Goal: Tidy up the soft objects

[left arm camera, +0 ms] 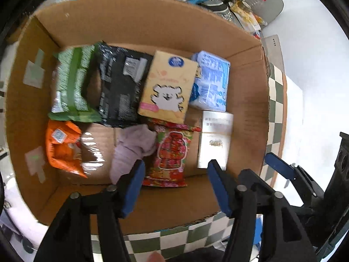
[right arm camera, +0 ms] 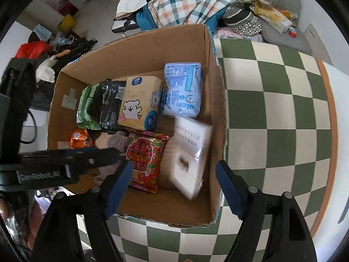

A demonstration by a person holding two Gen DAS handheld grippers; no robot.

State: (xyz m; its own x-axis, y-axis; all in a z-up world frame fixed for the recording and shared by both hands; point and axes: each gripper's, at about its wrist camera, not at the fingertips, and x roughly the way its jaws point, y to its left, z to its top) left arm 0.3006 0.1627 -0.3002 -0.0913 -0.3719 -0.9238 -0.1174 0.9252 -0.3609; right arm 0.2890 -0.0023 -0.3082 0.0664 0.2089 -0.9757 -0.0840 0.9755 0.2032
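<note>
A cardboard box [left arm camera: 246, 69] [right arm camera: 135, 50] holds several soft packs: a green pack [left arm camera: 72, 83] [right arm camera: 87, 107], a black pack [left arm camera: 120, 85] [right arm camera: 110, 107], a yellow bear tissue pack [left arm camera: 168, 87] [right arm camera: 137, 102], a blue pack [left arm camera: 210, 80] [right arm camera: 183, 89], an orange pack [left arm camera: 62, 146] [right arm camera: 79, 139], a lilac cloth [left arm camera: 130, 148] [right arm camera: 116, 140], a red snack pack [left arm camera: 172, 152] [right arm camera: 145, 157] and a white pack [left arm camera: 214, 139] [right arm camera: 190, 155], blurred and tilted. My left gripper [left arm camera: 175, 187] is open and empty above the box's near side. My right gripper [right arm camera: 173, 187] is open and empty above the box, just below the white pack.
The box stands on a green and white checkered tablecloth [right arm camera: 272, 109] [left arm camera: 174, 238]. A plaid cloth [right arm camera: 192, 2] and a grey chair [right arm camera: 283, 11] with clutter lie beyond the box. The left gripper's body [right arm camera: 56, 163] crosses the right wrist view.
</note>
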